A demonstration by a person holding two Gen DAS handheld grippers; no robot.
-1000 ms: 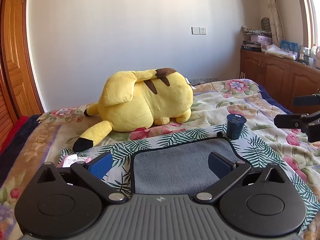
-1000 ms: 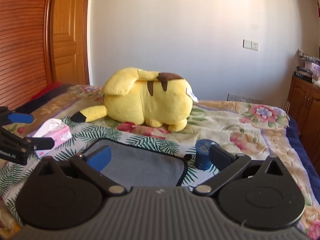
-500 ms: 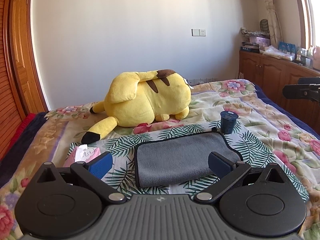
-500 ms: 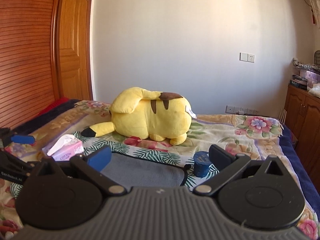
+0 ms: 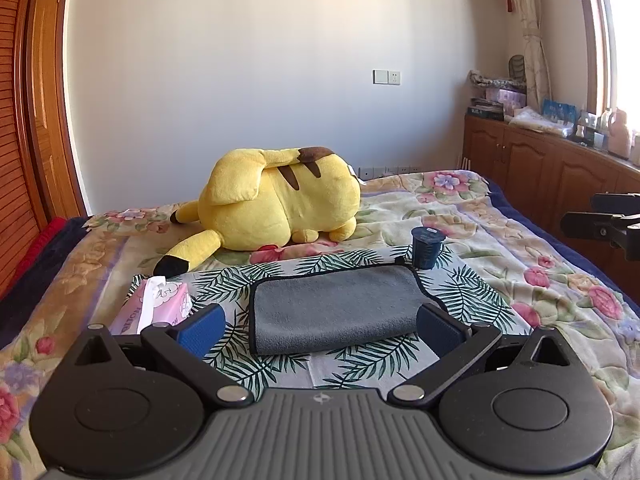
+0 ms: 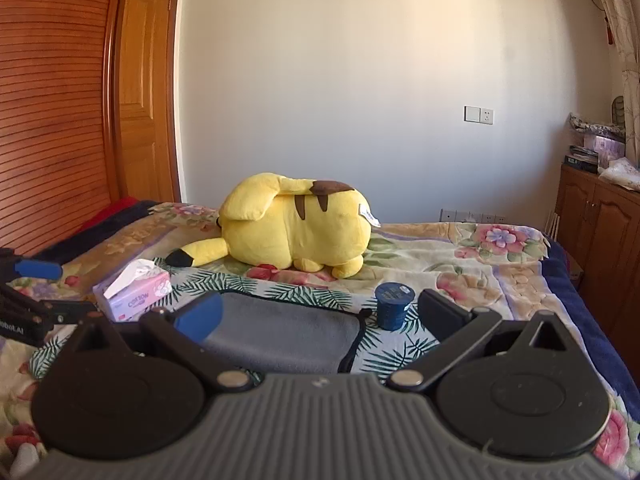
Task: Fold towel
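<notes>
we see grey towel [image 5: 334, 309] folded flat on the leaf-print cloth [image 5: 460, 292] | blue cup [image 5: 427, 247] at towel's far right corner | tissue pack [image 5: 158, 304] left of towel | left gripper [image 5: 320, 326] spread wide, holding nothing, above towel's near edge | right gripper [image 6: 320, 314] likewise spread, empty

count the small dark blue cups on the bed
1: the small dark blue plastic cup stands upright on the leaf-print cloth, just beyond the folded grey towel's far right corner. None seems hidden.
</notes>
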